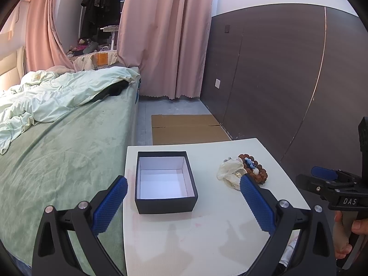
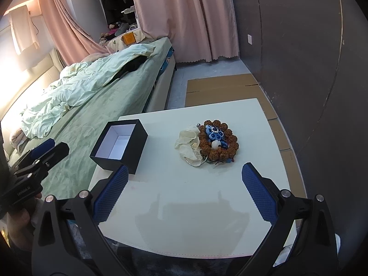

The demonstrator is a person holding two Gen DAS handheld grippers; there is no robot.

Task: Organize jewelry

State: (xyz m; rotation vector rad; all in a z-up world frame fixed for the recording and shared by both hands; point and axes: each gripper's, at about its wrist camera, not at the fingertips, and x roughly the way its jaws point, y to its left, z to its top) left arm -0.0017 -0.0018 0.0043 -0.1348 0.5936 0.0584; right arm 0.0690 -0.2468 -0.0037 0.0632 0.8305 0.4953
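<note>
Claws at rest above the white counter. Left claw gapes wide, empty, its blue pads flanking the open black box without touching it. Right claw also spread wide, gripping nothing. Jewelry pile, a brown bead bracelet ringing blue pieces beside cream fabric, lies right of the box, well apart from both claws.

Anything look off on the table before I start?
Nothing damaged or spilled. The jewelry sits in one tangled heap, beads over a cream scrunchie, beside the empty box. Both grippers are open.
</note>
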